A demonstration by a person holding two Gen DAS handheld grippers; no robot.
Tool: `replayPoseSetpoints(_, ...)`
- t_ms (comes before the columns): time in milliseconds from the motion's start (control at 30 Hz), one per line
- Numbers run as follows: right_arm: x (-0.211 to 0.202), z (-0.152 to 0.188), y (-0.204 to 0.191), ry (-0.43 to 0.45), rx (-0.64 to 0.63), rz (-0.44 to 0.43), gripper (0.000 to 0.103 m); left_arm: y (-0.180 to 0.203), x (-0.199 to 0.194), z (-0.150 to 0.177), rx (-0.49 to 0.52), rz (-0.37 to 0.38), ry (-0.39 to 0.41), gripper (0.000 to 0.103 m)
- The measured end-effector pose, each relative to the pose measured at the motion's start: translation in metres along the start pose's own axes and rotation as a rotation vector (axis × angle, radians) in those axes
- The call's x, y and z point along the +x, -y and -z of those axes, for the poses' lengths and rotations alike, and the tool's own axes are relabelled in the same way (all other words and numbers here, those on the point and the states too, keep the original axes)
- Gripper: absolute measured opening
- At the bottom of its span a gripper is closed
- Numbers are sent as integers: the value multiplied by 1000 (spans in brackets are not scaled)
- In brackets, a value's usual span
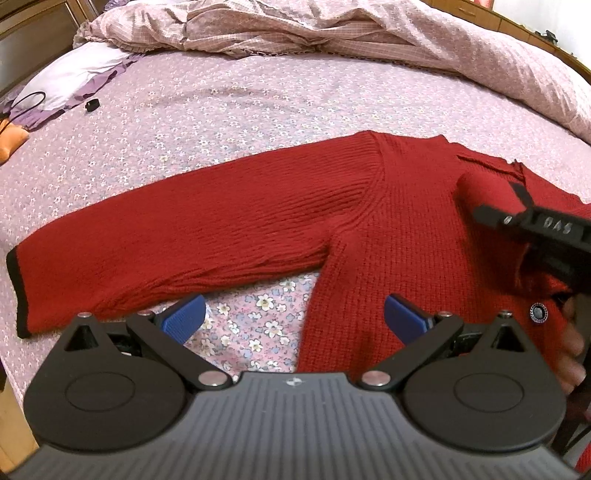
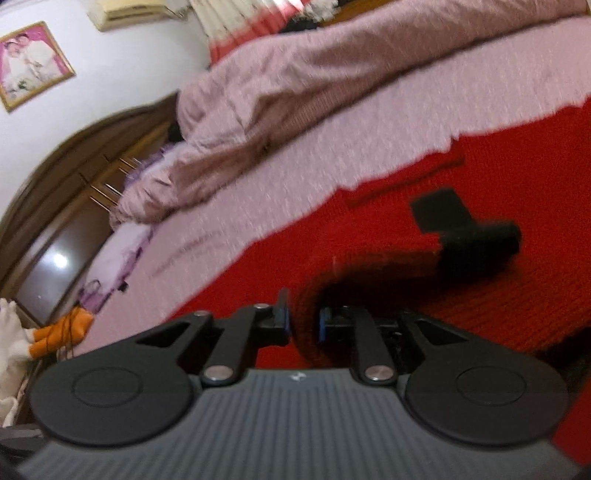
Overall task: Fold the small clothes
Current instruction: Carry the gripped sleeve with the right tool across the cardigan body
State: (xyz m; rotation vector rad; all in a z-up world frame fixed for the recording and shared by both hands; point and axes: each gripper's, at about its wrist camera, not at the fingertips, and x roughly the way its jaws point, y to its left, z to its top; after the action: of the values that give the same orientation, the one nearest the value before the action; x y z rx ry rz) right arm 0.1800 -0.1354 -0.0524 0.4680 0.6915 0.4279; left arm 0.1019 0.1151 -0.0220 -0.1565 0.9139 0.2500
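A red knit sweater (image 1: 388, 221) with black cuff trim lies flat on the flowered bedsheet (image 1: 221, 110), its left sleeve (image 1: 166, 240) stretched out to the left. My left gripper (image 1: 293, 317) is open and empty, hovering low over the armpit area with its blue pads (image 1: 184, 317) apart. My right gripper (image 2: 303, 325) is shut on a fold of the red sweater (image 2: 480, 166), its black-trimmed cuff held between the jaws. The right gripper's body also shows in the left wrist view (image 1: 543, 236) over the sweater's right side. The right wrist view is motion-blurred.
A rumpled pink duvet (image 1: 332, 33) is heaped at the far side of the bed. A white pillow (image 1: 74, 74), a small black object (image 1: 92, 105) and an orange item (image 1: 11, 142) lie at the left. A wooden headboard (image 2: 55, 177) and a framed photo (image 2: 31, 62) are behind.
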Motion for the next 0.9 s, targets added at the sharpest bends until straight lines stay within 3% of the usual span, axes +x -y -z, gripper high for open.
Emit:
replayPoseSetpoints(200,-4,5,0,-62,48,-7,43,3,-2,-2,7,9,7,103)
replayPoseSetpoints(267,-13,3,-3,-72,58,-21,63,5,-3,-2,13,13,12,103)
replayPoseSetpoints(300,-17,2,-5,-73,61,-23,65,7,-4,-3,17,16,15,103)
replayPoseSetpoints(567,-62,-10,-10,-125,-57,85,66,29,-12,-13,68,56,45,103)
replayPoseSetpoints(700,-86,-16,1,-108,-70,121,66,48,-16,-18,108,85,63,103)
replayPoseSetpoints(900,-111,-20,26,-64,-62,239,66,83,-18,-27,184,123,93,103)
